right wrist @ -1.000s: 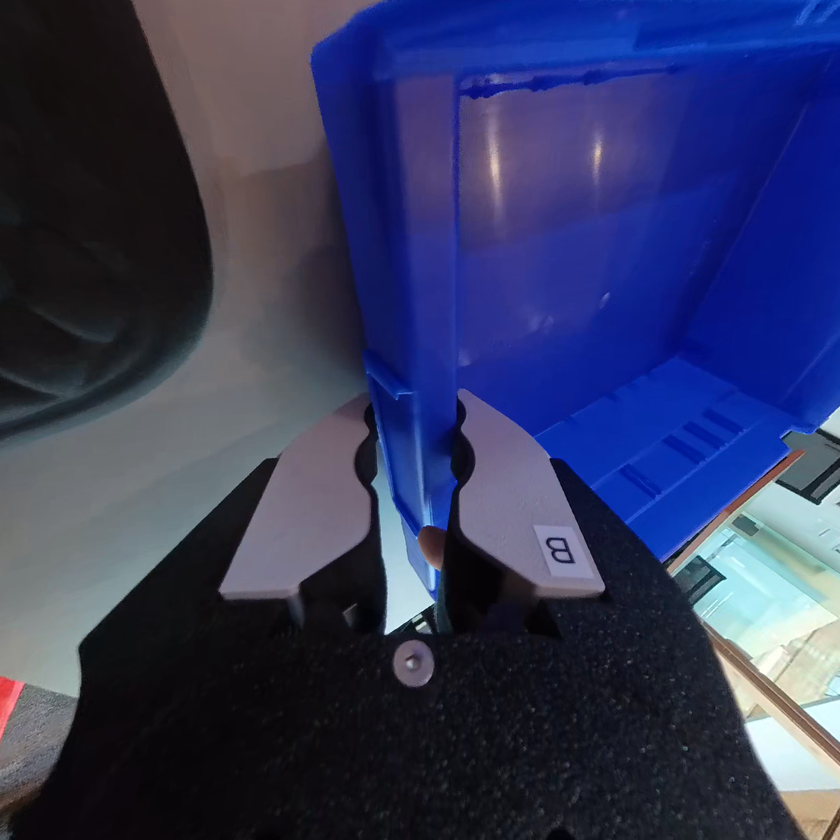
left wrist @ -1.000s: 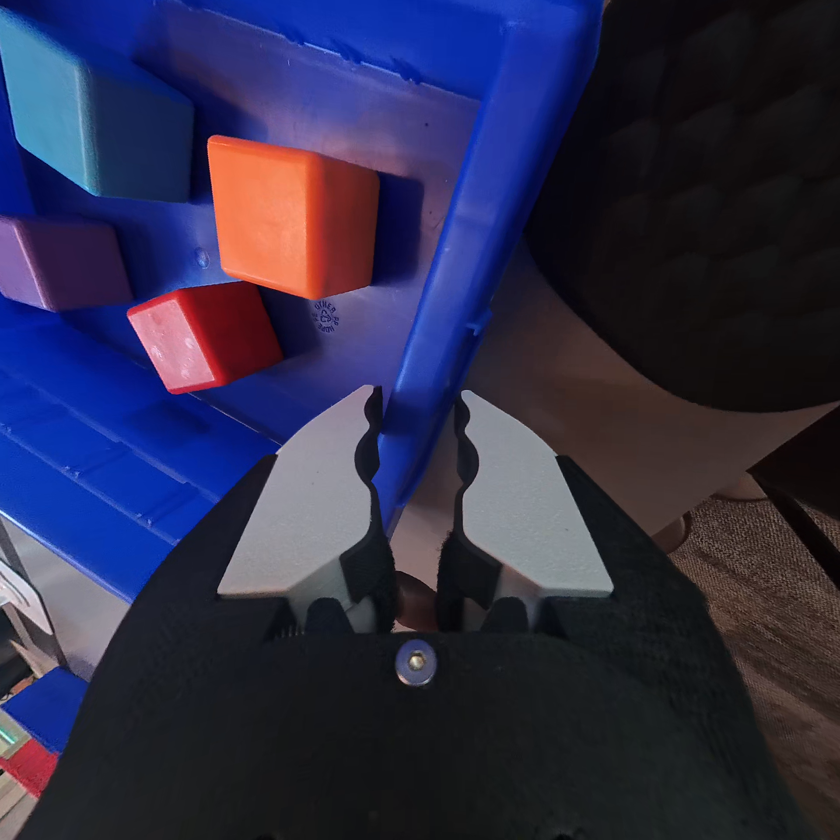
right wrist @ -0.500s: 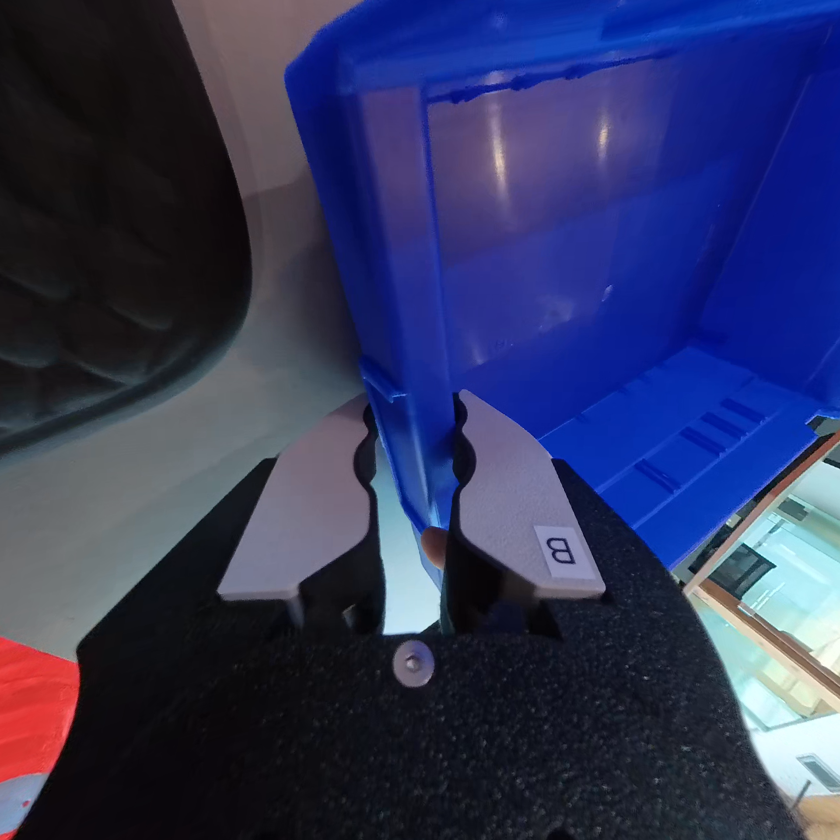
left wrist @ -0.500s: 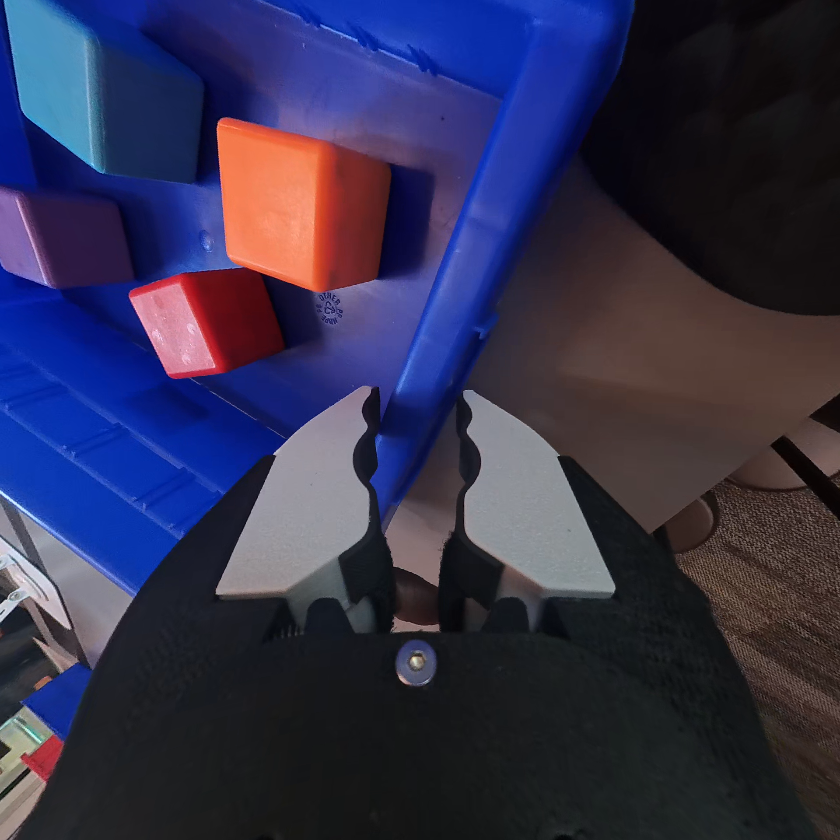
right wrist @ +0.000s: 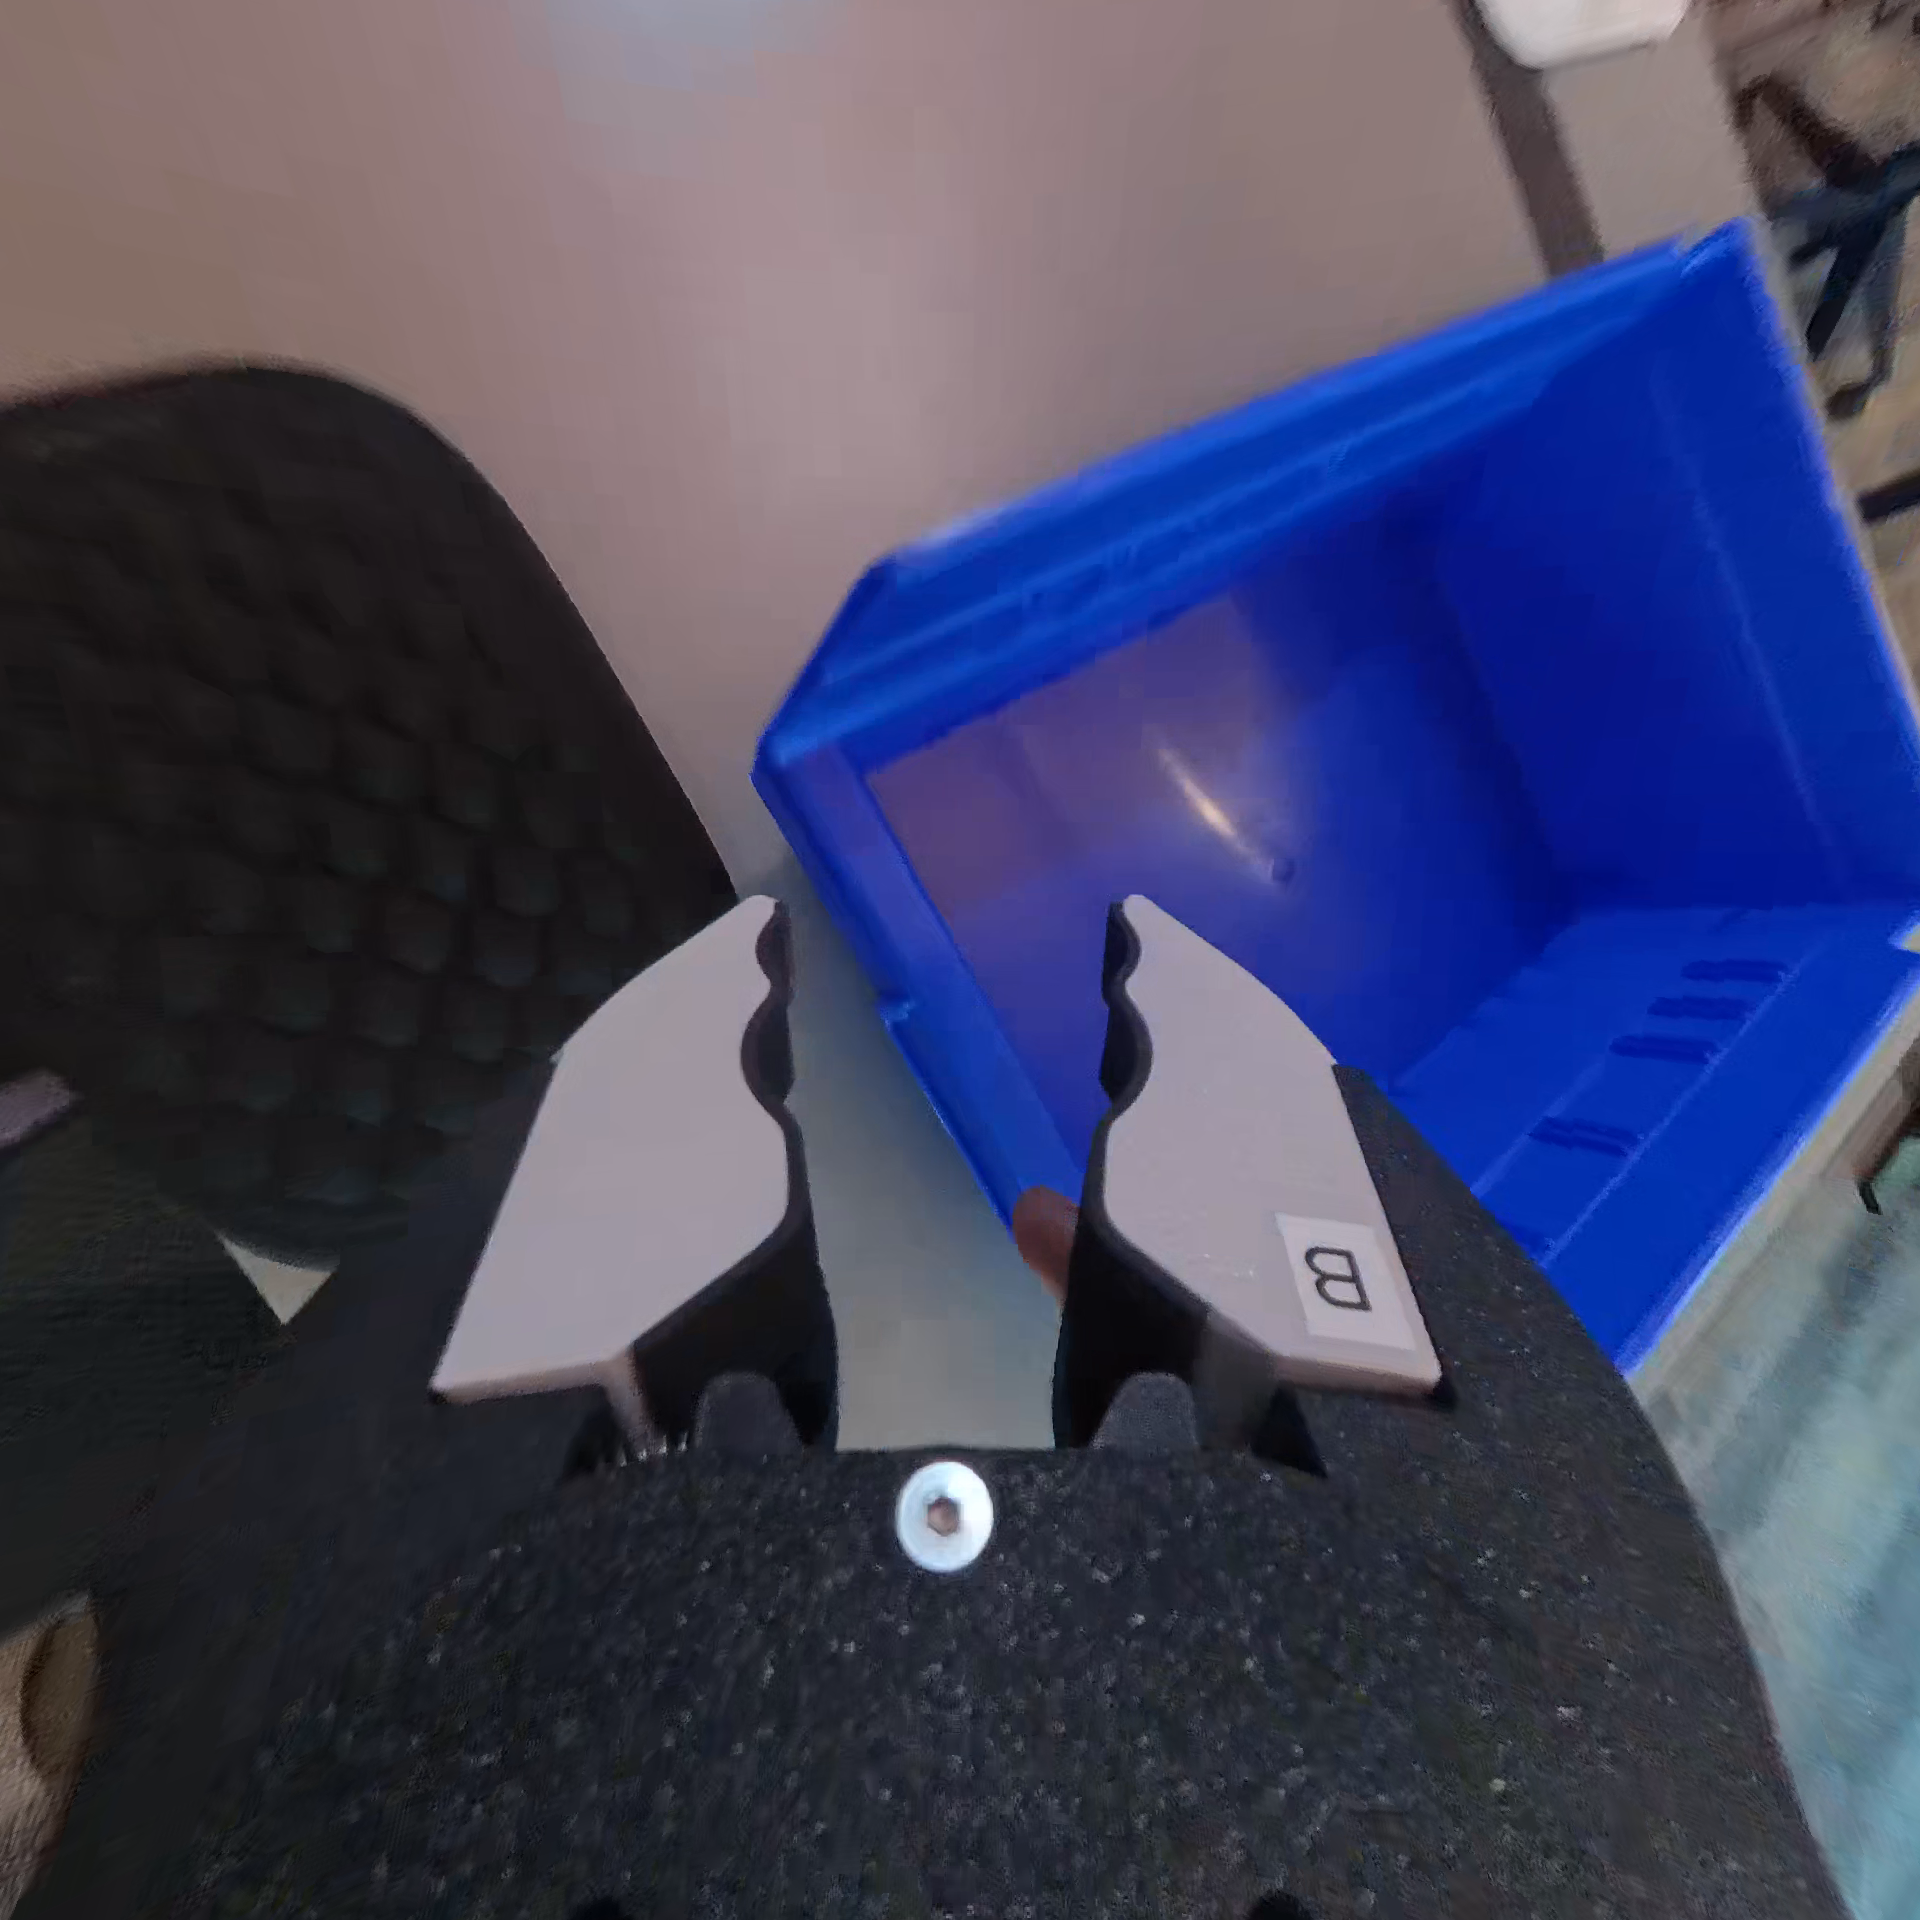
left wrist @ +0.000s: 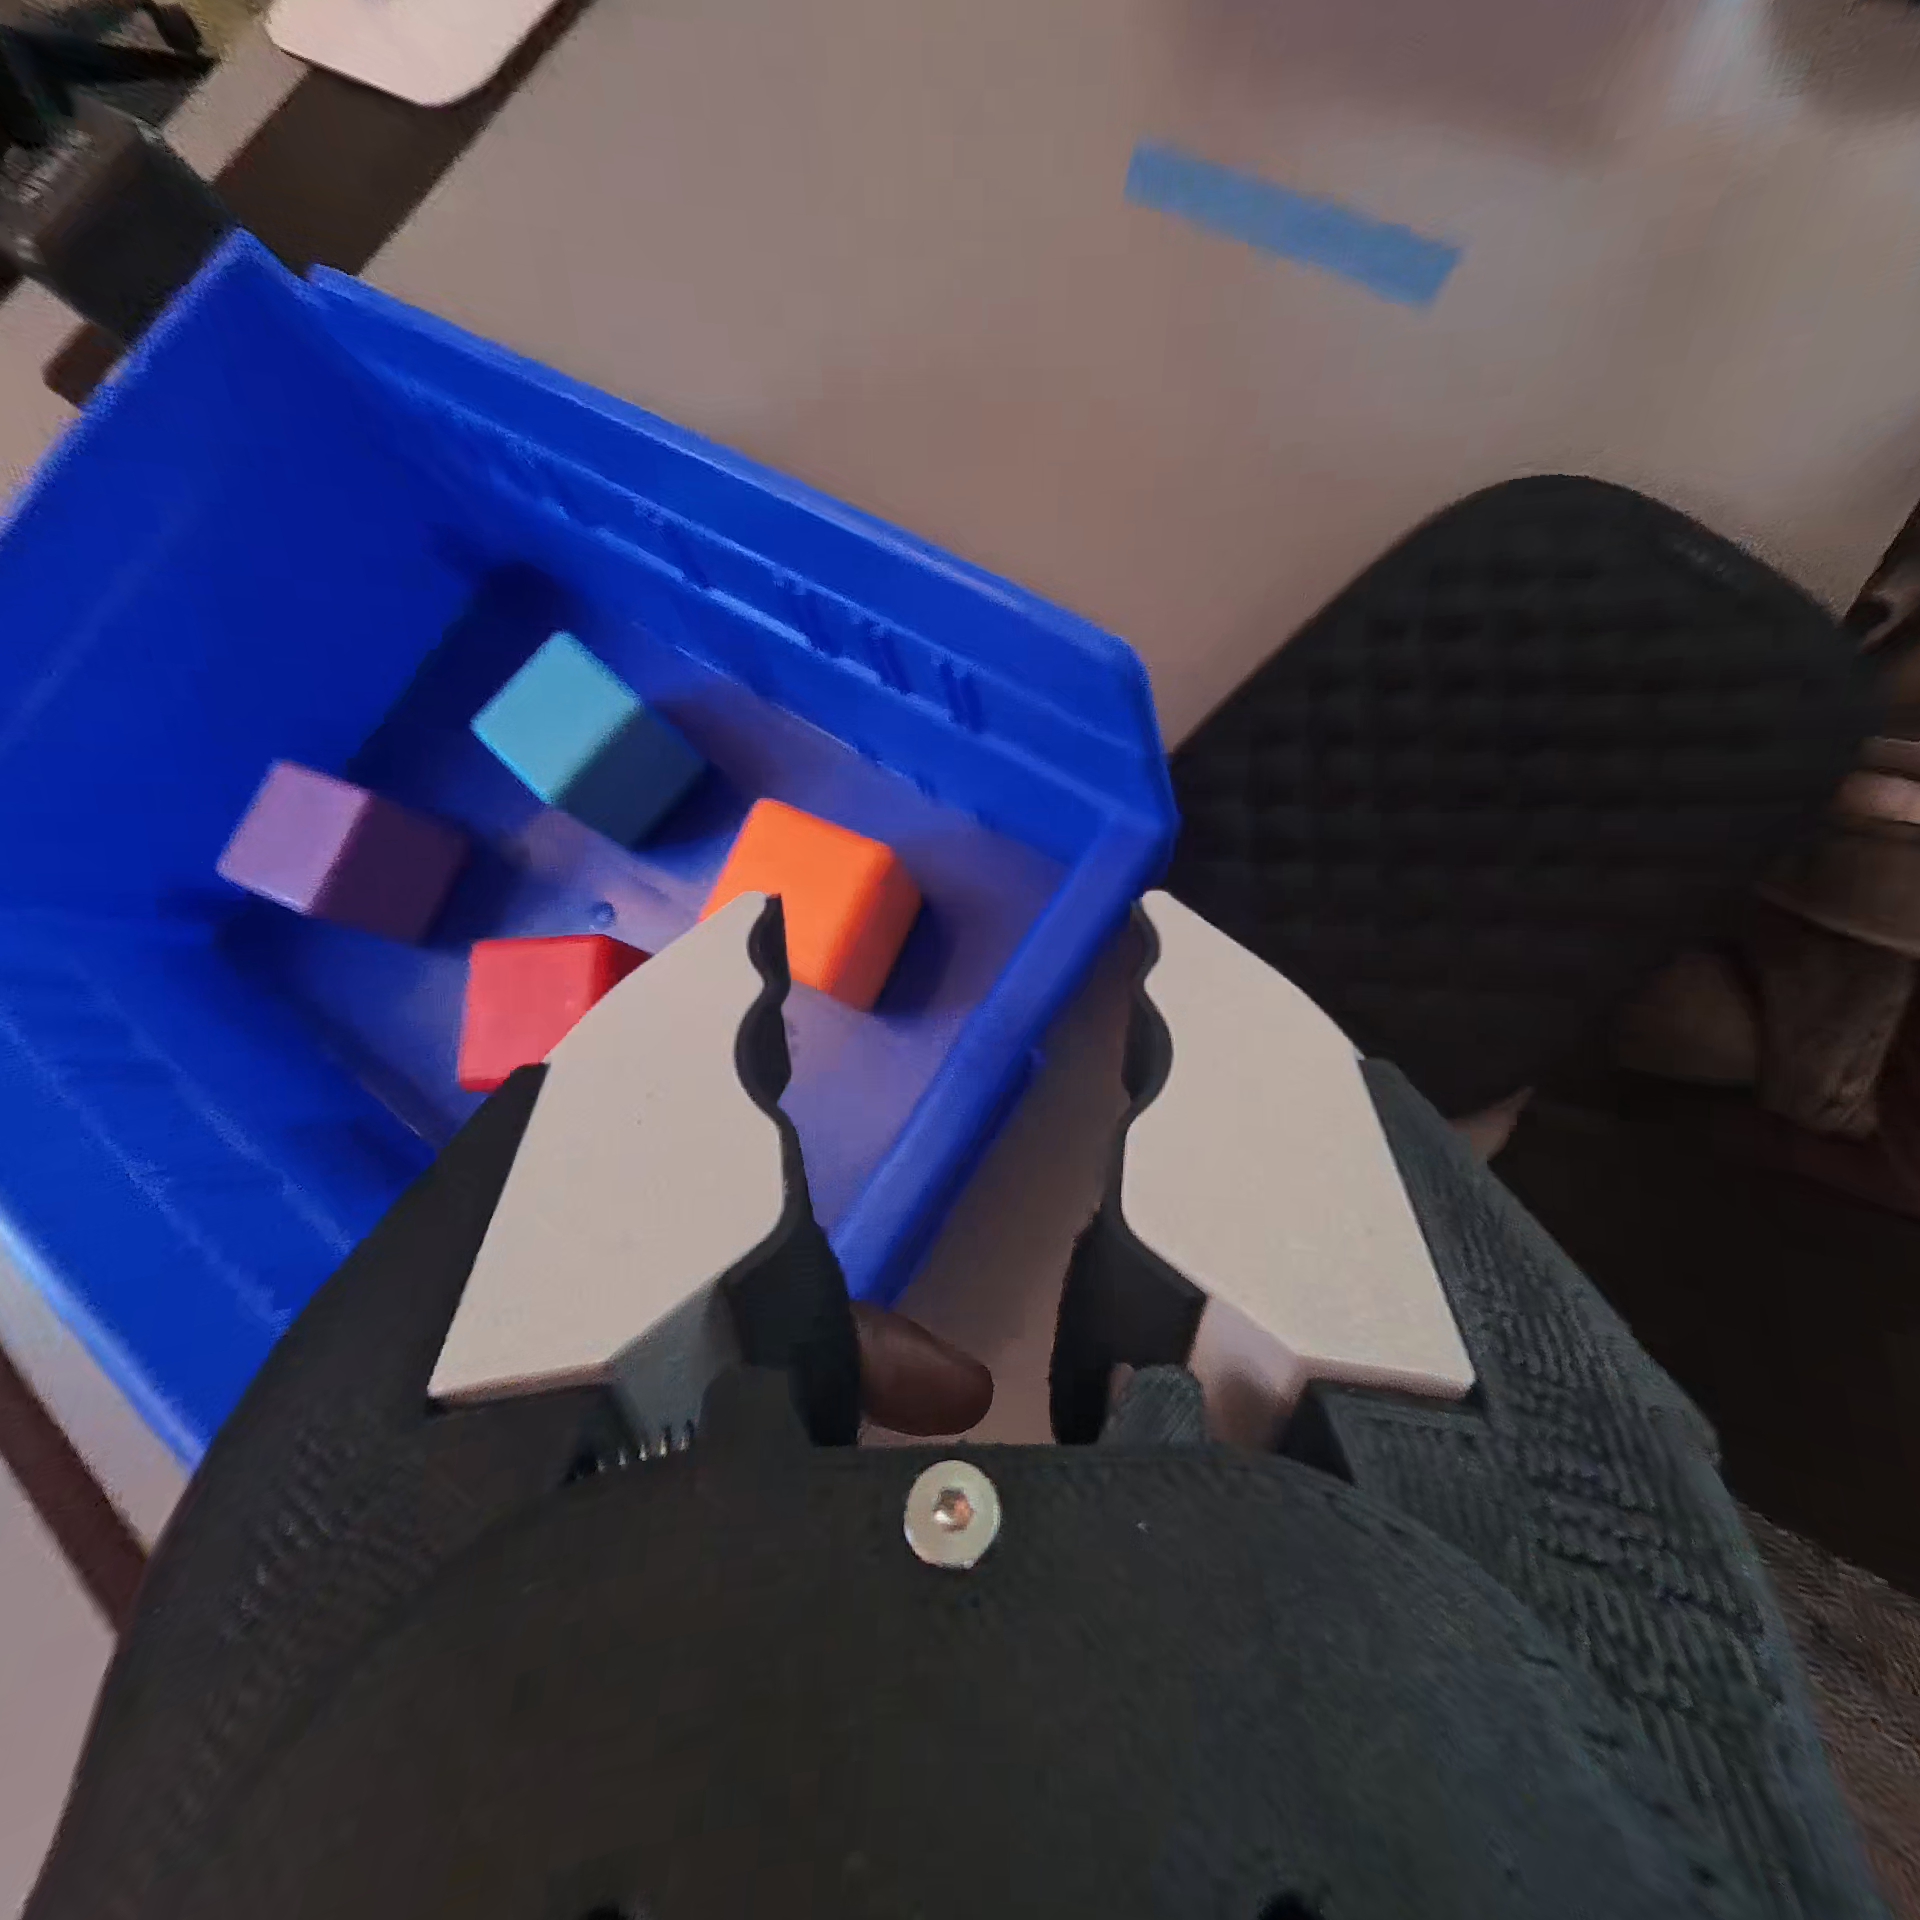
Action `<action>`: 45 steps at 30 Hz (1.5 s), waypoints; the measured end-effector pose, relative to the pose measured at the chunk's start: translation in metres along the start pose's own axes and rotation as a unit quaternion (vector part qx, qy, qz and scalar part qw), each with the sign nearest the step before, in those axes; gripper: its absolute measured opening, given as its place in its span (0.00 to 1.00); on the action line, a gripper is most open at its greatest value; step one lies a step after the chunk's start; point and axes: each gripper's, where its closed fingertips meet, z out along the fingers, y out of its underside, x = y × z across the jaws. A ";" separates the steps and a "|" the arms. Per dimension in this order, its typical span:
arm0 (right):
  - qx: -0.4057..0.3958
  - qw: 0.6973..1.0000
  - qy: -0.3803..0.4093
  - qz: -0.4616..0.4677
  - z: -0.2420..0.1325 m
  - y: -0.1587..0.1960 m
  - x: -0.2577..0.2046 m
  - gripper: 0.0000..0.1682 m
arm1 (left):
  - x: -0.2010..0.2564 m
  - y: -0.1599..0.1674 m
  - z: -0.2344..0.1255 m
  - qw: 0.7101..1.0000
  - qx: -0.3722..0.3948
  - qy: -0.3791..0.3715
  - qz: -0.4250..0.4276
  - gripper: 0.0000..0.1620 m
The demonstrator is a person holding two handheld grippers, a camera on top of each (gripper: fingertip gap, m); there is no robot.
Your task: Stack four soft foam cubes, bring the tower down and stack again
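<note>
Four foam cubes lie apart on the floor of a blue bin (left wrist: pixel 156 582) in the left wrist view: teal (left wrist: pixel 582 727), purple (left wrist: pixel 332 862), orange (left wrist: pixel 821 894) and red (left wrist: pixel 530 997). My left gripper (left wrist: pixel 954 906) is open, its jaws astride the bin's near right wall without gripping it; its left finger hides part of the red cube. In the right wrist view, my right gripper (right wrist: pixel 945 904) is open astride the left wall of a second blue bin (right wrist: pixel 1558 727), which shows no cubes inside.
A black textured mat (left wrist: pixel 1507 748) lies on the beige table between the two bins; it also shows in the right wrist view (right wrist: pixel 260 727). A blue tape strip (left wrist: pixel 1288 223) is stuck to the table farther back. Both views are motion-blurred. Across from one pair of fingers to the other is roughly 60 cm.
Both grippers have opened and let go of the bin walls they were clamped on. Both have pulled back, so the bins look smaller and farther off.
</note>
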 end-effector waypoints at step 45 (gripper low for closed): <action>0.534 0.776 -0.055 -0.330 0.027 -0.367 -0.143 0.45 | 0.106 -0.235 0.018 0.706 0.428 0.440 -0.354 0.31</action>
